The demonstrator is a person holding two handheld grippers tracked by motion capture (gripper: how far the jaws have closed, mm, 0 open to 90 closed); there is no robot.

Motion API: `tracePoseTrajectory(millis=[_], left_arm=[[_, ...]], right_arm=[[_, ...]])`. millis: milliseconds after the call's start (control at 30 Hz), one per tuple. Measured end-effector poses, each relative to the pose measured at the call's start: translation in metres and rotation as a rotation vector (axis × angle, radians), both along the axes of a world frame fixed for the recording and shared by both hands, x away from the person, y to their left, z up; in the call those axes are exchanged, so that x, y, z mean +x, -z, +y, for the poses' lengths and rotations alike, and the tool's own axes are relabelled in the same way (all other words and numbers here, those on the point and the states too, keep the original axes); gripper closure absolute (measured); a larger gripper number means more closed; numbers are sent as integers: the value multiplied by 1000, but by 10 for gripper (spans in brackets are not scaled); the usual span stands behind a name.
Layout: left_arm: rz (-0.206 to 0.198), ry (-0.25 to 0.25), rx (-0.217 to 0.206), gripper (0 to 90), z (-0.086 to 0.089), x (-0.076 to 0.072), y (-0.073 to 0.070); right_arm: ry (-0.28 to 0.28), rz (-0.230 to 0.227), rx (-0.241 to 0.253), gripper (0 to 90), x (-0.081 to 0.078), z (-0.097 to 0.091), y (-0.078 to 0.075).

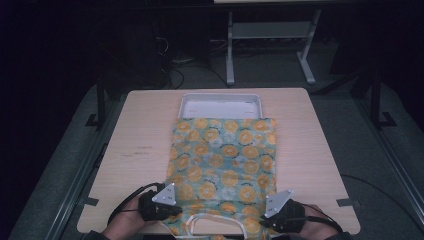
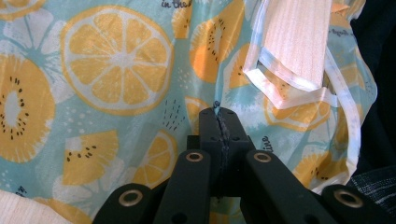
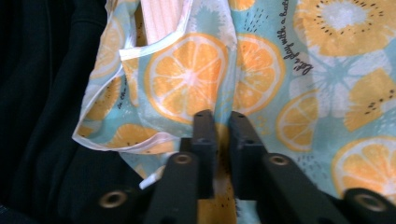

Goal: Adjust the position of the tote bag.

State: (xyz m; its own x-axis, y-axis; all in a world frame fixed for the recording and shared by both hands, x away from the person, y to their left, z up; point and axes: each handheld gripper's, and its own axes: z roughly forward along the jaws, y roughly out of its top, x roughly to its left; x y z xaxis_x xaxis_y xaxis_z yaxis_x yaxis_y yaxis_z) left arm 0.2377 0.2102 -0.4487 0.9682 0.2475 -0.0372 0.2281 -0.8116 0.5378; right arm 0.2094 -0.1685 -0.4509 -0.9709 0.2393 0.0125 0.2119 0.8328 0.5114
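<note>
A pale wooden table [image 1: 145,150] seen from above in a dim room, with a fabric bag [image 1: 222,160] printed with orange and kiwi slices on a light blue ground lying flat in the centre of the frame. The bag's far edge lies at a white rectangular tray [image 1: 220,104] in the upper middle of the frame, though whether the two touch cannot be told, and its pale looped handles [image 1: 215,220] lie at the bottom centre, by the table's near edge. A person's two hands come in from the bottom edge, each holding a black gripper. The left gripper [image 1: 172,209] sits at the lower left corner of the bag; in the left gripper view [image 2: 219,122] its jaws are pressed together with a thin fold of the blue cloth pinched between them. The right gripper [image 1: 264,220] sits at the bag's lower right corner; in the right gripper view [image 3: 219,120] its jaws stand narrow with a slim gap, the printed fabric bunched in between and gripped. In both gripper views the white-edged handle strap curls near the top of the frame, showing the table's wood grain through the loop
</note>
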Motion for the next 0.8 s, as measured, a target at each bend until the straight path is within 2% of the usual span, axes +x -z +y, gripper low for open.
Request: tracePoseTrajectory(millis=[67,300,567,667,800], left_arm=[[2,0,3,899,0,0,0],[33,-6,-4,899,2,3,-1],[54,-25,-72,899,9,9,-10],[55,-27,-110,899,11,12,-14],[52,-18,-126,899,11,16,-18]], right_arm=[[-7,16,8,892,3,-1,1],[18,57,40,898,9,-4,0],[37,62,105,899,16,-10,-7],[57,72,131,899,17,-12,-10],[68,64,148,899,22,-15,-14]])
